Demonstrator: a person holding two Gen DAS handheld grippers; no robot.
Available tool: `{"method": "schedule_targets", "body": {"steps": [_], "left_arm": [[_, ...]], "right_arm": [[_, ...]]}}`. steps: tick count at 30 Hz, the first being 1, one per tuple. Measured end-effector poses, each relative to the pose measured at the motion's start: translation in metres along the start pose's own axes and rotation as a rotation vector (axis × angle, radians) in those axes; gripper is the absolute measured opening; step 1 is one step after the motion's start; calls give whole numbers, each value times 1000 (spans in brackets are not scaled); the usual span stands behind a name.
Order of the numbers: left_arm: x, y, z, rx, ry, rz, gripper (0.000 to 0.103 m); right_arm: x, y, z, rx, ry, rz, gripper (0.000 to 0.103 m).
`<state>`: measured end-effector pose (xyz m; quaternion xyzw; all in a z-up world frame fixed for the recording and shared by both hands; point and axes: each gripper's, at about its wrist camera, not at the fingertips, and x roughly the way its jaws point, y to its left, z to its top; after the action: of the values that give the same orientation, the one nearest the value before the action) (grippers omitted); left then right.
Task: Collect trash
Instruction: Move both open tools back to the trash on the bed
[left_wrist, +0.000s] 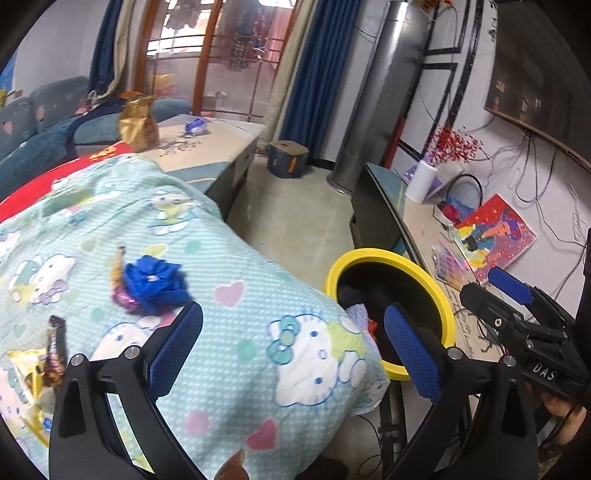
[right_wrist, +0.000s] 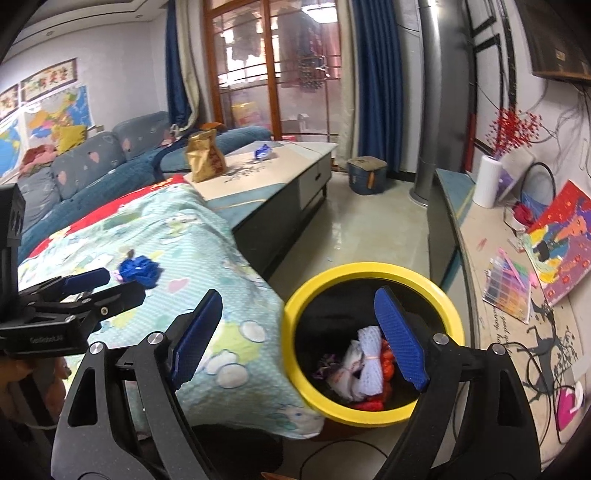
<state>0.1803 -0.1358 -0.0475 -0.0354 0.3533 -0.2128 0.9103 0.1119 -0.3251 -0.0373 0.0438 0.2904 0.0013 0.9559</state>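
A yellow-rimmed black bin (right_wrist: 369, 271) stands on the floor beside the Hello Kitty blanket (left_wrist: 229, 266); it also shows in the left wrist view (left_wrist: 384, 258). Inside lie white, red and purple wrappers (right_wrist: 364, 363). My right gripper (right_wrist: 299, 336) is open and empty over the bin's near left rim. My left gripper (left_wrist: 291, 343) is open and empty above the blanket's edge. A crumpled blue wrapper (left_wrist: 155, 282) lies on the blanket with a purple candy wrapper (left_wrist: 125, 299) beside it. Brown and gold wrappers (left_wrist: 51, 354) lie at the left.
A coffee table (right_wrist: 280, 162) holds a gold snack bag (right_wrist: 205, 155) and a blue wrapper (right_wrist: 264, 151). A blue sofa (right_wrist: 110, 155) is behind. A TV stand (right_wrist: 480, 258) with a white roll (right_wrist: 487, 181), pictures and cables runs along the right. A stool (right_wrist: 365, 173) stands on the floor.
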Motion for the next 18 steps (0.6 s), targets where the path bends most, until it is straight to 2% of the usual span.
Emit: {"method": "schedule_targets", "body": {"steps": [18], "left_arm": [[-50,71,-11,-107,-74,134,96]], "right_arm": [[8,76,2,-122,19,157,76]]}}
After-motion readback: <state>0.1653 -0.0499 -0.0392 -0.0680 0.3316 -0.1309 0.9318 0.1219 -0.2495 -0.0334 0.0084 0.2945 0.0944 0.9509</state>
